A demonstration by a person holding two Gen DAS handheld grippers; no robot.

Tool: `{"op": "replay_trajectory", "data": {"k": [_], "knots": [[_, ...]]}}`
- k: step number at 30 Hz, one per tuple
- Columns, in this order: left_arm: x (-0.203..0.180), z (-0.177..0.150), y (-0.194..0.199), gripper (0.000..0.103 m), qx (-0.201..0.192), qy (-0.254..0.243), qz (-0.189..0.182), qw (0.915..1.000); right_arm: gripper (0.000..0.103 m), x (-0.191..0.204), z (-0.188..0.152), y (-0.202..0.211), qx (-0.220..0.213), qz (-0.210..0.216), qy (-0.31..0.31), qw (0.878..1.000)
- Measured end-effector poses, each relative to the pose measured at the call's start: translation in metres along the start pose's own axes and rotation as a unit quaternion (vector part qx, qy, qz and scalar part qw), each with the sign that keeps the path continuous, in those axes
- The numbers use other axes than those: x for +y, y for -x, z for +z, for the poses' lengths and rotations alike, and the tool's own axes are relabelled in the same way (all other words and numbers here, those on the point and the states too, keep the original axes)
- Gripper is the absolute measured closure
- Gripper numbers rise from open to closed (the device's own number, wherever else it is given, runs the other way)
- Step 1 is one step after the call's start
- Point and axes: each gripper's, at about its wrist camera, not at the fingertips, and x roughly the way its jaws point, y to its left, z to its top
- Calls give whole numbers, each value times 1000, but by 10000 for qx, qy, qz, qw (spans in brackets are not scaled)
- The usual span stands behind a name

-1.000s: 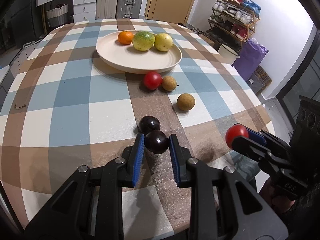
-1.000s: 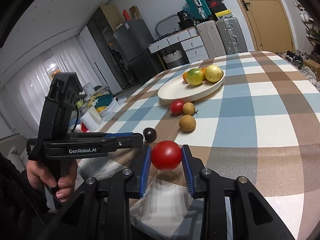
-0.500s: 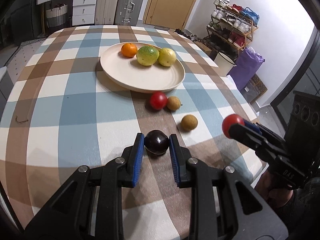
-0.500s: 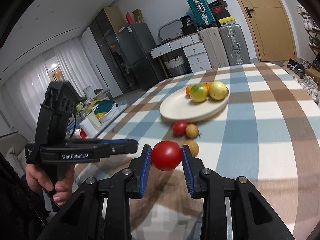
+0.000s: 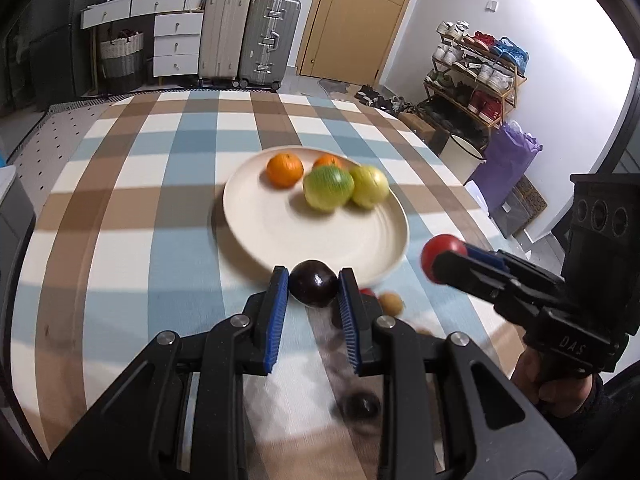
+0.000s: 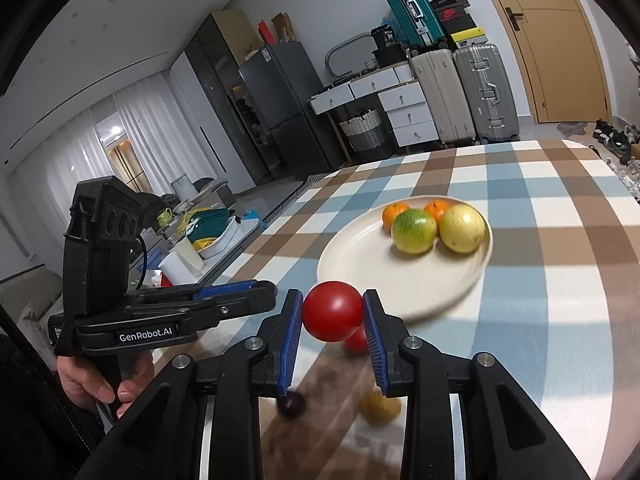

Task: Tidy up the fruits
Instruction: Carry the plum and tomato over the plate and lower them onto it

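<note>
Left wrist view: left gripper [image 5: 313, 292] pinching dark plum [image 5: 313, 289], now lifted off table, nearing plate [image 5: 280, 236] rim; right gripper [image 6: 333, 318] pinching red tomato [image 6: 333, 317], likewise raised since a second ago; both fruits nearing drop-off, several remaining on tablecloth [image 5: 120, 240]

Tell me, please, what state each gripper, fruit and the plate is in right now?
Left gripper: shut on the dark plum, lifted.
Right gripper: shut on the red tomato, lifted.
Plate: on the table, holding four fruits.
Second plum: lying on the table.
</note>
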Motion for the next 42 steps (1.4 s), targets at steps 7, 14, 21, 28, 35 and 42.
{"op": "replay_trajectory", "data": {"k": [7,14,21,28,35,42], "knots": [[15,40,-45,80,71,137,-81,9998,72,-16,38,-37,161,46,-52,9998],[28,66,-83,80,164,207,-18,9996,72,-36,73,-72,403,50,-329,9986],[46,76,-107,80,285,358,-18,9990,72,-47,89,-107,718,65,-440,9964],[53,77,-119,80,382,396,-39,9985,72,-48,93,-123,756,34,-272,9968],[53,75,-124,80,439,382,-14,9983,72,-52,93,-135,880,-45,-230,9958],[55,73,-128,80,487,422,7,9979,72,-50,93,-139,924,-49,-149,9956]]}}
